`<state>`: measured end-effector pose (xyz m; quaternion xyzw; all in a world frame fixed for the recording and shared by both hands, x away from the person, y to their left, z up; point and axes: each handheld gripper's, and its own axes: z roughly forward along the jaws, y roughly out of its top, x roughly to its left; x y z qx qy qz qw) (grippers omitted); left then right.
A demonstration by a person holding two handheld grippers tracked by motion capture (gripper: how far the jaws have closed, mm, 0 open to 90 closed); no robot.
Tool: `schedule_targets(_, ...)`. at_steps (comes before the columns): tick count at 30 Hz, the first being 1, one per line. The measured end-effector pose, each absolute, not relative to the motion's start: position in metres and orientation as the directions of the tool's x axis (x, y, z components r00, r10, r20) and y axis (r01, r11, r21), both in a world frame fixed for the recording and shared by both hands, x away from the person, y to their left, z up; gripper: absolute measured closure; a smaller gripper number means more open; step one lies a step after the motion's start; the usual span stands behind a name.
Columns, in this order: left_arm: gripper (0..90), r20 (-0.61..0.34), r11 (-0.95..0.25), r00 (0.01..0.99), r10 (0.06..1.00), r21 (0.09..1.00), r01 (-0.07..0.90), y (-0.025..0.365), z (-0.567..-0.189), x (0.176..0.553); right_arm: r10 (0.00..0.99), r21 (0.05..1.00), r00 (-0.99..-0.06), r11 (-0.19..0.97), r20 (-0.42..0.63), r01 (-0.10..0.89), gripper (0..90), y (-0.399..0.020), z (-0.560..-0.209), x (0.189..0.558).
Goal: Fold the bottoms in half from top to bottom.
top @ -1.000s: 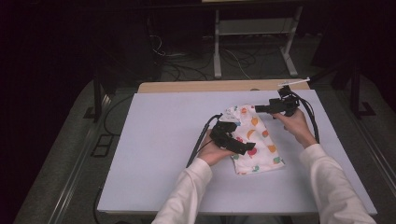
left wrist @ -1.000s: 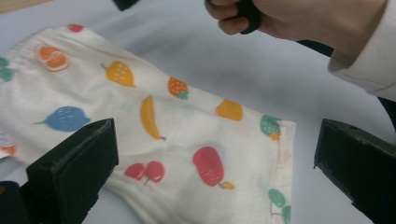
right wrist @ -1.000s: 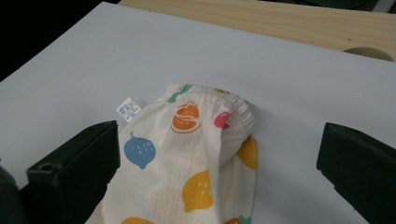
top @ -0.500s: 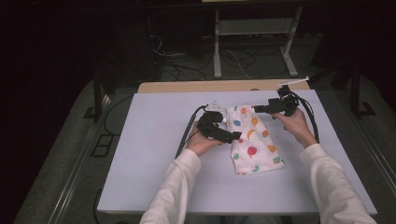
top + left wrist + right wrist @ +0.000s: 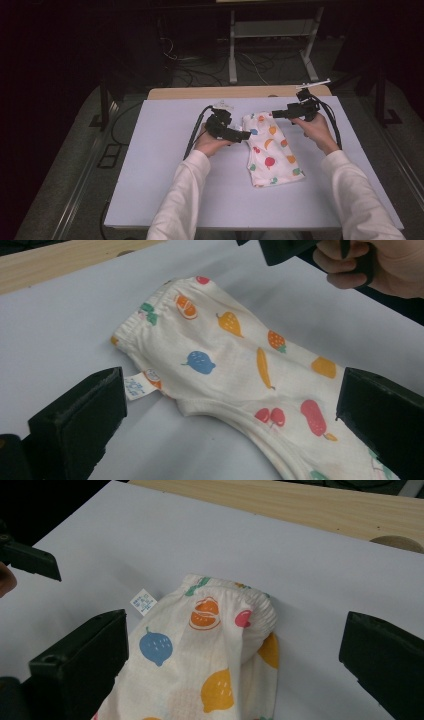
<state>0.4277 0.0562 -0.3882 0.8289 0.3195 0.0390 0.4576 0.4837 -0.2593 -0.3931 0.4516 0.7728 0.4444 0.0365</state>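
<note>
A small white garment printed with coloured fruit (image 5: 270, 147) lies folded lengthwise on the pale table top (image 5: 165, 165), its elastic waistband toward the far edge. The waistband and a little white label (image 5: 134, 386) face my left gripper (image 5: 230, 410), whose jaws stand wide open just above the cloth, at the garment's left edge in the high view (image 5: 246, 135). My right gripper (image 5: 232, 650) is open too, hovering over the waistband end (image 5: 250, 611), at the garment's far right corner in the high view (image 5: 276, 114). Neither holds any cloth.
A strip of bare wood (image 5: 240, 92) runs along the table's far edge. Black cables (image 5: 192, 137) trail from the left gripper across the table. Beyond the table a white metal stand (image 5: 270, 45) and floor cables sit in the dark.
My left gripper has moved from the garment's middle up and leftward to its left edge near the waistband. The right gripper has barely shifted.
</note>
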Motion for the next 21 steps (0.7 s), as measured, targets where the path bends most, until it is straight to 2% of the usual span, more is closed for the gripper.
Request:
schedule_targets(9,0.0,-0.217,-0.397,0.787,0.577,0.768,0.503,0.066,-0.384,0.445,0.732,0.714,-0.586,0.198,0.348,0.671,0.0,-0.259,-0.393,0.486)
schedule_targets(21,0.0,-0.257,-0.370,0.766,0.589,0.757,0.538,0.063,-0.395,0.467,0.730,0.679,-0.570,0.201,0.377,0.706,0.0,-0.254,-0.407,0.492)
